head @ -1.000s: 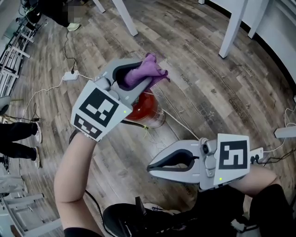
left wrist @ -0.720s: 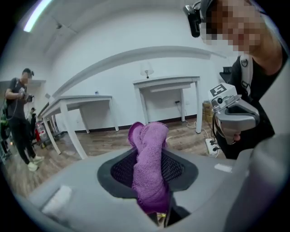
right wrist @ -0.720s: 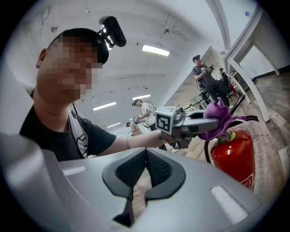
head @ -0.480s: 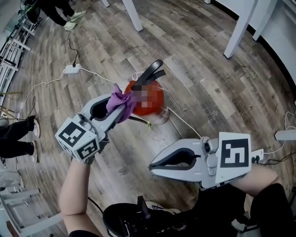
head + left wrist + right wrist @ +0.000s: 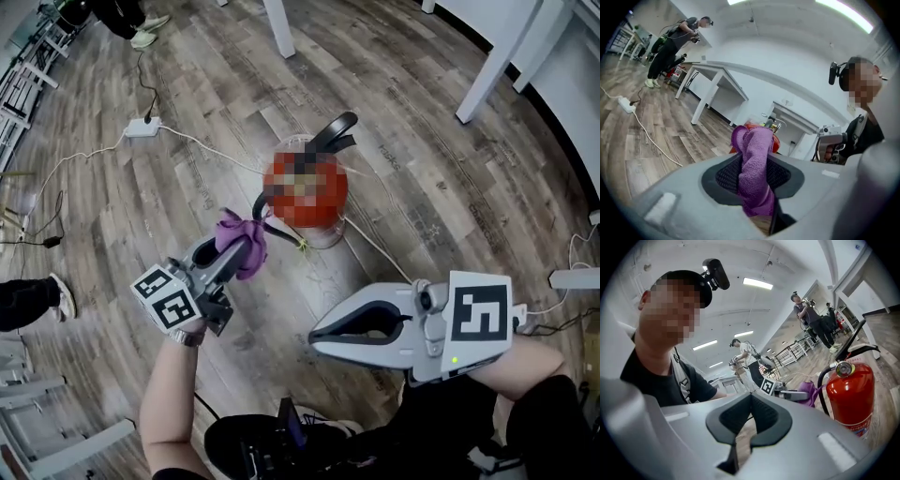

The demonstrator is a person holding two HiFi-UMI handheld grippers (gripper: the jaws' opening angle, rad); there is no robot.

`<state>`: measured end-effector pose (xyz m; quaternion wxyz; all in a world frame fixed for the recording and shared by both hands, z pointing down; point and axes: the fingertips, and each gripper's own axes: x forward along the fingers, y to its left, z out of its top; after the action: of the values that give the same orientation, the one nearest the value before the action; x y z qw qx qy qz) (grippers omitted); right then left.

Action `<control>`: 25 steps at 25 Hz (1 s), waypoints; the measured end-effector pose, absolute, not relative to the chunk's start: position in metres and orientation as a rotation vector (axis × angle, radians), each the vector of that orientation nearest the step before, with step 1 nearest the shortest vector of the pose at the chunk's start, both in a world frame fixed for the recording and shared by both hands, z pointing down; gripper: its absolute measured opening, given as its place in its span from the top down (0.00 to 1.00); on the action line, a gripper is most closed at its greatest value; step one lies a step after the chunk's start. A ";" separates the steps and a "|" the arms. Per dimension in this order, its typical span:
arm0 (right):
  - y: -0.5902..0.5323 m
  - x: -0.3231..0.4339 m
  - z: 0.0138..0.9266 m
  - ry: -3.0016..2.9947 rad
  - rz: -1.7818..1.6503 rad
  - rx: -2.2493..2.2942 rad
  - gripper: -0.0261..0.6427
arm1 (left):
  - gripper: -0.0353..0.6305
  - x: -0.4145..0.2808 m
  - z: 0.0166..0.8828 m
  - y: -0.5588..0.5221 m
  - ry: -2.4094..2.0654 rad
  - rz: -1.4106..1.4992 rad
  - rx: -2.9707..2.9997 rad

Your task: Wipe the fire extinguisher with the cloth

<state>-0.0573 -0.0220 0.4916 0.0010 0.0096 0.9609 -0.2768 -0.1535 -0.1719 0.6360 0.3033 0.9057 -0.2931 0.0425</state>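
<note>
A red fire extinguisher [image 5: 306, 217] with a black handle and hose stands upright on the wooden floor; it also shows at the right of the right gripper view [image 5: 851, 397]. My left gripper [image 5: 251, 247] is just left of its base, below the hose. Its jaws are closing on a purple cloth [image 5: 238, 246], which is bunched between the pads and sticks out past the tips [image 5: 752, 143]. The cloth is close to the extinguisher; I cannot tell whether they touch. My right gripper [image 5: 315, 335] hangs lower right of the extinguisher, shut with nothing in it.
White table legs [image 5: 487, 66] stand at the back right, another [image 5: 279, 23] at the back. A power strip [image 5: 142, 127] with a white cable lies at the back left, and a cord runs past the extinguisher's base. A bystander's shoe [image 5: 56, 295] is at the left edge.
My left gripper has carried the cloth down and to the left, off the extinguisher's top to beside its base, rolling as it went. The extinguisher's top now shows. The right gripper has barely shifted.
</note>
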 end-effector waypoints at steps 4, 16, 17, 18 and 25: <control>-0.018 -0.065 0.505 3.030 -0.960 0.008 0.96 | 0.77 -0.162 0.626 -0.154 -0.742 -0.027 2.354; 0.046 -0.057 0.474 3.137 -1.400 -0.098 0.96 | 0.77 -0.136 0.505 -0.021 -0.646 -0.019 2.187; 0.052 -0.056 0.453 3.123 -1.437 -0.104 0.96 | 0.77 -0.130 0.486 -0.006 -0.626 -0.012 2.176; 0.058 -0.056 0.431 3.105 -1.475 -0.111 0.96 | 0.77 -0.123 0.465 0.008 -0.603 -0.013 2.163; 0.075 -0.054 0.288 3.022 -1.584 -0.222 0.96 | 0.77 -0.083 0.314 0.066 -0.434 -0.134 2.064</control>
<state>-0.0537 0.0749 0.2882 -0.1384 -0.0643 0.8754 -0.4587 -0.0832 0.0658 0.3135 0.4920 0.8503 -0.1787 -0.0551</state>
